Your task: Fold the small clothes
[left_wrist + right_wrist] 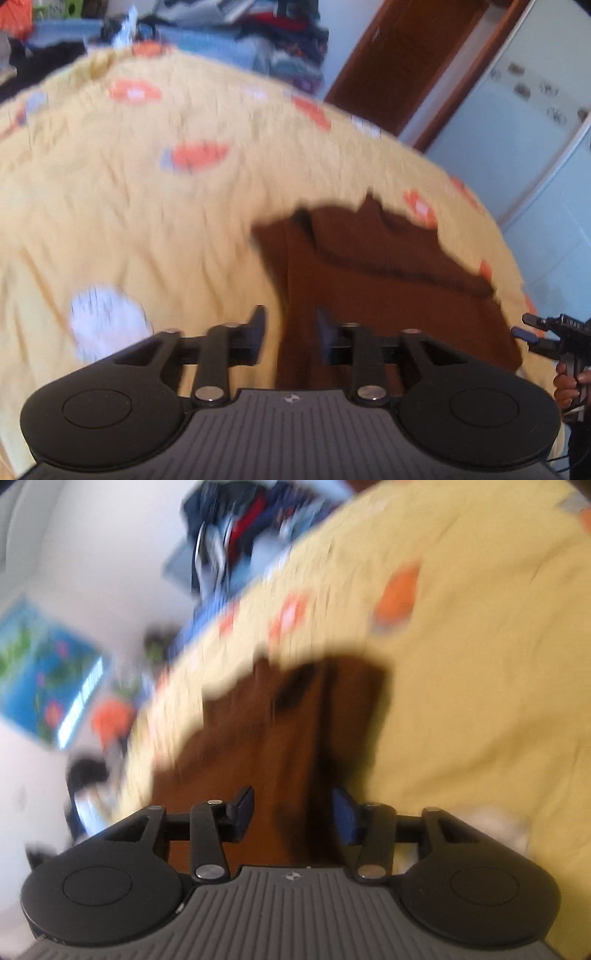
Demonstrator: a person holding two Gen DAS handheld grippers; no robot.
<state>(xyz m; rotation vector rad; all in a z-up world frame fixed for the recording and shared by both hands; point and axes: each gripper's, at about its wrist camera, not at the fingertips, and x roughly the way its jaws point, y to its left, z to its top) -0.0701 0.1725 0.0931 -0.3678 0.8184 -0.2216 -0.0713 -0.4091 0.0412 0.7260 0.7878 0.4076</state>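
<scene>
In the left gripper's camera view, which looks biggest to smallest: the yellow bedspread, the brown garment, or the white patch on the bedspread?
1. Yellow bedspread, fills most of the view.
2. Brown garment.
3. White patch, clearly smallest, though blurred.

No text, label or number can be read; the small mark on each ribbed grey gripper body [291, 398] is blurred.

My left gripper [290, 332] pointed downward, jaws parted with nothing pinched. My right gripper [291, 814] matched it, also visible at three o'clock in the left view.
</scene>
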